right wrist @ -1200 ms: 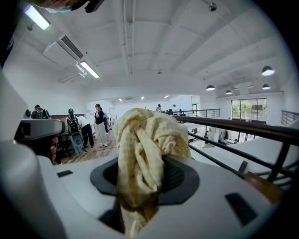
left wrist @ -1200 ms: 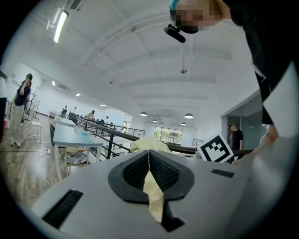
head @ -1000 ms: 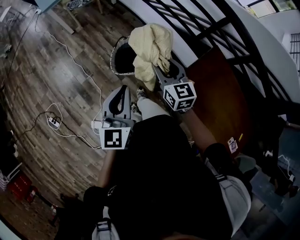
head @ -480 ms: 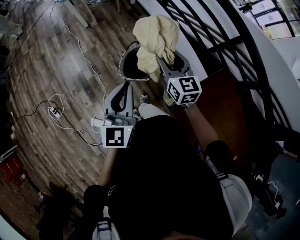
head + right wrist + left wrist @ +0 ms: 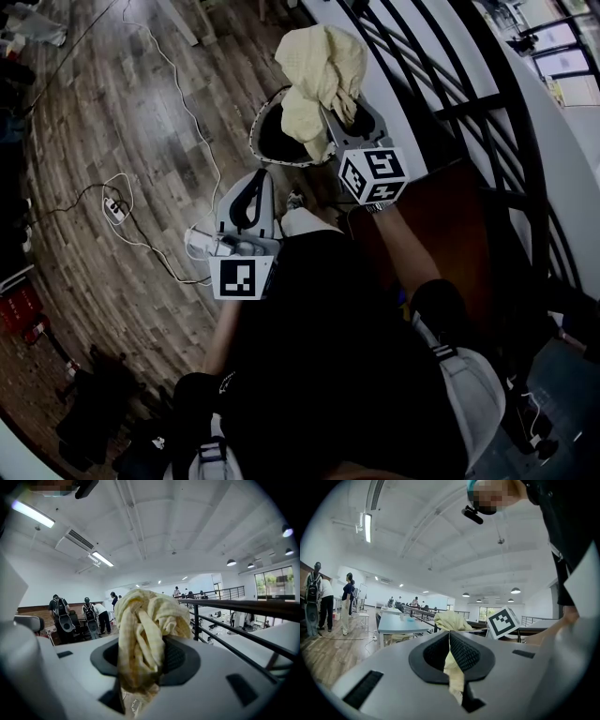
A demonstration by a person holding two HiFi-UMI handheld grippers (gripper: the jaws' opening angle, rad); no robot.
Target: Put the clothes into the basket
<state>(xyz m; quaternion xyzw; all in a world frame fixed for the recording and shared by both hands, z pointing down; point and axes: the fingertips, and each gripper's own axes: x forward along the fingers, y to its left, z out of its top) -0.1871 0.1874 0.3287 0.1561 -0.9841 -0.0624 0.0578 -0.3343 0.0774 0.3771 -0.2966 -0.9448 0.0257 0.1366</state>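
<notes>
A crumpled pale yellow cloth (image 5: 319,66) bulges out of my right gripper (image 5: 330,108), which is shut on it. Part of the cloth hangs down over the right rim of the basket (image 5: 260,141), a dark tub with a white edge on the wooden floor. In the right gripper view the cloth (image 5: 140,625) fills the space between the jaws. My left gripper (image 5: 255,183) sits lower and nearer, short of the basket, jaws together with nothing in them. In the left gripper view the cloth (image 5: 451,619) shows just past the left gripper (image 5: 450,641), with pale yellow visible through the slit.
A black railing (image 5: 441,56) runs along the right, with a brown panel (image 5: 441,225) beside it. A white cable (image 5: 187,103) and a power strip (image 5: 114,208) lie on the floor at left. People with backpacks (image 5: 61,616) stand far off.
Both grippers have travelled forward toward the basket, the right one more than the left. The cloth has stayed in the right gripper, and the left gripper has stayed shut.
</notes>
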